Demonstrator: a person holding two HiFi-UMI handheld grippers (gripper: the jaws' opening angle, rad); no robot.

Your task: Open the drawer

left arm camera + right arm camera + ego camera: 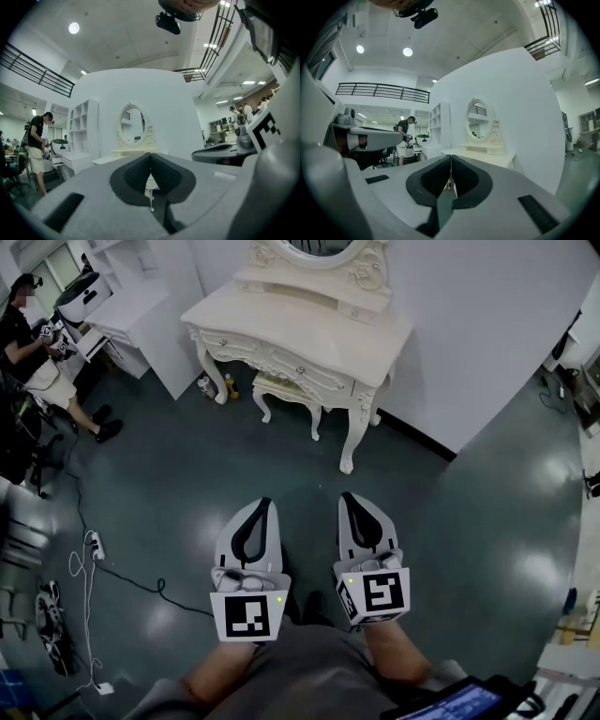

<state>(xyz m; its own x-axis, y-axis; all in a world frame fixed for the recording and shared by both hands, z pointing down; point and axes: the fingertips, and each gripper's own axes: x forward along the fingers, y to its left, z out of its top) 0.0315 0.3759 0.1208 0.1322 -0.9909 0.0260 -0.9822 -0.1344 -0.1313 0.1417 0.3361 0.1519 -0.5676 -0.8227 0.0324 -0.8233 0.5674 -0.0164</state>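
Against the white partition wall (487, 324) stands a cream carved dressing bench (309, 320) with an oval mirror. Its knobbed front drawer (286, 362) is shut, contents unseen. A matching stool (286, 390) sits beneath. Well short of it, over glossy dark green floor (187, 474), the left tool (260, 506) and right tool (353, 499) are both closed tight, gripping nothing.

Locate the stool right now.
Head view, top centre: the stool is partly tucked under the cream dressing table, between its legs, with small bottles on the floor at its left.
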